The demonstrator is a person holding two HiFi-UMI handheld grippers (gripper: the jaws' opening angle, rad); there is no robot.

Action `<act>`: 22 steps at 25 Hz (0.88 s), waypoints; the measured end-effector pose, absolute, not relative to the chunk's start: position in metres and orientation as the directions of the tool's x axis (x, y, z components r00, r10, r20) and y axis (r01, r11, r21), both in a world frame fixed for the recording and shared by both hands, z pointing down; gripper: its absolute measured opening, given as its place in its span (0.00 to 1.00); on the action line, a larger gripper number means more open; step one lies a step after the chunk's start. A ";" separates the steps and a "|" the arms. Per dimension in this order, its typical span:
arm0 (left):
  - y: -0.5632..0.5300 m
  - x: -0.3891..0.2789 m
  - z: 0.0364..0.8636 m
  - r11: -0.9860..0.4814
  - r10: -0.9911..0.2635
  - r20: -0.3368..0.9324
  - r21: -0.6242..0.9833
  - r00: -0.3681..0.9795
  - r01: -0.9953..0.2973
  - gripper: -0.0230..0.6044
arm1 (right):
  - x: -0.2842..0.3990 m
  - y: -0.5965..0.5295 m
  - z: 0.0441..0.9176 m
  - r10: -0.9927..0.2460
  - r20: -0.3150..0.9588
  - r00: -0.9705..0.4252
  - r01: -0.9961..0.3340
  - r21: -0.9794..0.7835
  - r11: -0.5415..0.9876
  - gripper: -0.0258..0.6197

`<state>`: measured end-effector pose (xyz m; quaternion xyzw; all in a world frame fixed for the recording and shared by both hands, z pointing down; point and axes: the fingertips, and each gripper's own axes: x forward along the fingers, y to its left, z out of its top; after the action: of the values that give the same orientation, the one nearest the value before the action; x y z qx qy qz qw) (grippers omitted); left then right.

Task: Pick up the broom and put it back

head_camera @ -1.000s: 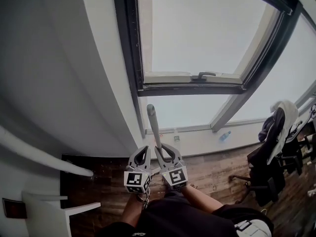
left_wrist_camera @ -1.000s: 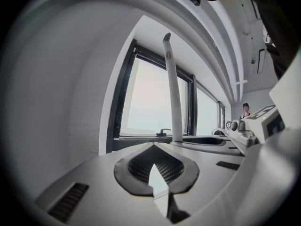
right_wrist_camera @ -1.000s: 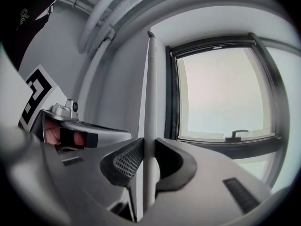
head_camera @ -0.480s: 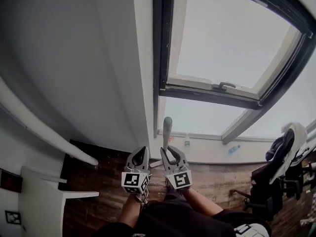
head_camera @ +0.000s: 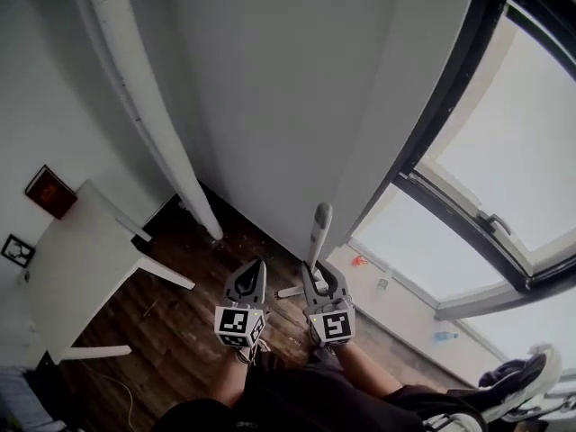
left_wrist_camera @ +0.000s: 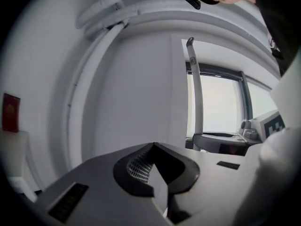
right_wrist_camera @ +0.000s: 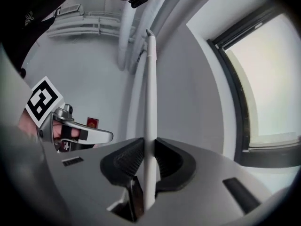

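The broom shows as a pale grey handle (head_camera: 318, 232) standing upright, with its rounded top end above my right gripper (head_camera: 317, 275). In the right gripper view the handle (right_wrist_camera: 149, 93) runs straight up between the two dark pads, and my right gripper (right_wrist_camera: 149, 157) is shut on it. The broom's head is hidden. My left gripper (head_camera: 253, 277) sits just left of the right one, apart from the handle. Its jaws (left_wrist_camera: 153, 147) meet with nothing between them. From the left gripper view the handle (left_wrist_camera: 197, 98) rises to the right.
A grey wall pillar (head_camera: 297, 106) stands straight ahead, with a white pipe (head_camera: 148, 106) slanting down its left side. A white table (head_camera: 76, 273) is at the left below a red picture (head_camera: 49, 191). The window (head_camera: 504, 187) is at the right; wood floor (head_camera: 171, 331) lies below.
The view has swung left: the window slid from the centre to the right, and the wall, pipe and table came in. Both grippers moved along with the broom still held upright.
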<state>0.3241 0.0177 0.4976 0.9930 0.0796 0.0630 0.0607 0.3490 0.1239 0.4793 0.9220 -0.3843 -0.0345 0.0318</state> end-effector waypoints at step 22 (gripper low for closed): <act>-0.072 0.017 0.519 -0.629 -0.754 0.195 0.063 0.627 -0.775 0.03 | 0.137 -0.081 0.488 -0.979 -0.116 -0.166 -0.986 0.026 0.164 0.18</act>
<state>0.0169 -0.0724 0.5187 0.8992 -0.4252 0.0753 0.0706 0.1365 -0.0808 0.4881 0.6447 -0.7621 -0.0476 -0.0361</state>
